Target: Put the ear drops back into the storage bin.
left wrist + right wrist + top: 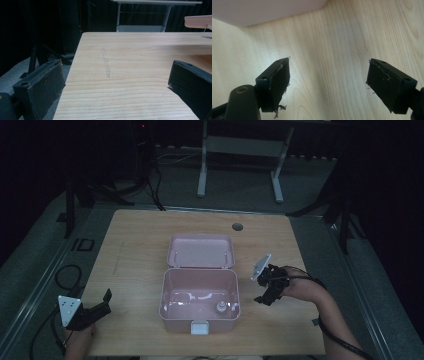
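A pink lidded box (200,295) stands open in the middle of the wooden table (135,250), its lid (201,251) leaning back. A small pale knob-like object (219,308) lies inside near the front right corner. My right gripper (265,298) hangs just right of the box, pointing down at bare wood, jaws open with nothing between them (328,75); the box wall (262,10) shows at the top of the right gripper view. My left gripper (102,302) rests at the table's front left corner, open and empty (112,82).
A round cable hole (237,226) sits near the table's far edge. A white-legged desk frame (240,165) stands on the floor beyond. Cables (65,275) lie on the floor at the left. A faint scratch (106,63) marks the wood ahead of the left gripper.
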{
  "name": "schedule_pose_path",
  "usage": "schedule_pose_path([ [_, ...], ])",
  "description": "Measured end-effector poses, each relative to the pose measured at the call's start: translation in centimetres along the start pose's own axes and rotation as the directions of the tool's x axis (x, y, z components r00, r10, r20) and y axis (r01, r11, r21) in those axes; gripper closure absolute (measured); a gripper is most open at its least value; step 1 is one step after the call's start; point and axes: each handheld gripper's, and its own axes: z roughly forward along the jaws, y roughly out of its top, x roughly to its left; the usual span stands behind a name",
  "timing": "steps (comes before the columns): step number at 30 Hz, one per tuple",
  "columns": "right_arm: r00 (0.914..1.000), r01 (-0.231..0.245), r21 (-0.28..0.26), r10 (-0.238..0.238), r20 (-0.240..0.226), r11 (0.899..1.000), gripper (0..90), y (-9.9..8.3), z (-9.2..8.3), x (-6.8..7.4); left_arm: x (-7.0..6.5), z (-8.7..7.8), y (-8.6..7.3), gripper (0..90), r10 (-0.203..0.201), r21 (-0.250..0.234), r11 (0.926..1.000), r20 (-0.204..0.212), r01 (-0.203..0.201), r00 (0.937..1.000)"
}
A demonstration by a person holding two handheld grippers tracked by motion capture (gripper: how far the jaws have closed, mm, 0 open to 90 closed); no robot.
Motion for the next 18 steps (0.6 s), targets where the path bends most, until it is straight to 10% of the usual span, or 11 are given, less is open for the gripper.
schedule_pose_path([
  [8,0.9927,-0.087,-0.094,0.094,0.076,0.992,18.2,-2.9,1.3,0.1,0.0,0.0,0.0,0.5,-0.001,-0.002,1.0,-0.001,0.001,1.0],
  [18,0.9503,-0.2,-0.238,0.247,0.19,0.95,16.5,-5.7,2.3,0.0,0.0,0.0,0.0,0.5,-0.005,-0.003,1.0,0.0,0.005,1.0],
])
